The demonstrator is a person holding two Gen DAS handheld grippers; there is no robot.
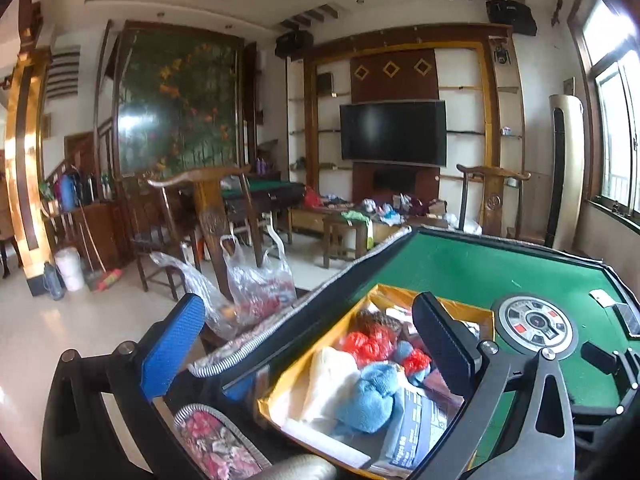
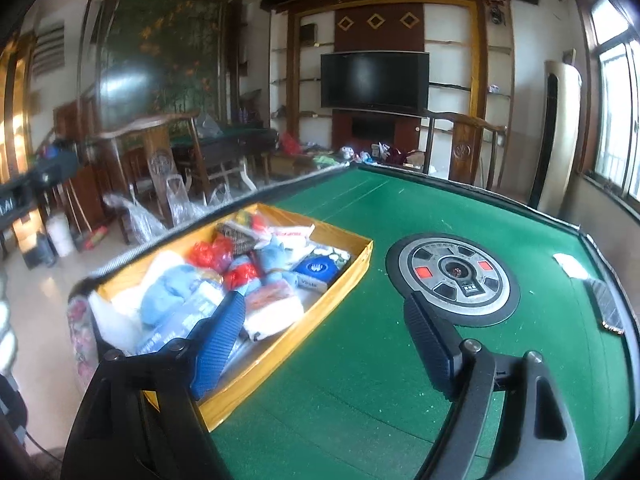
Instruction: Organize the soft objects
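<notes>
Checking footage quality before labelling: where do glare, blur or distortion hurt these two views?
Left wrist: window overexposed, glare on the glass panel, edges bowed by fisheye. Right wrist: yellow box contents slightly soft, left border smeared, window blown out.

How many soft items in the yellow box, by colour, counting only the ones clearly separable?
Light blue knit bundles: 2
Red crinkly bundles: 2
White fluffy item: 1
Total: 5 clearly separable in the yellow box; the rest of the pile overlaps too much to count.
</notes>
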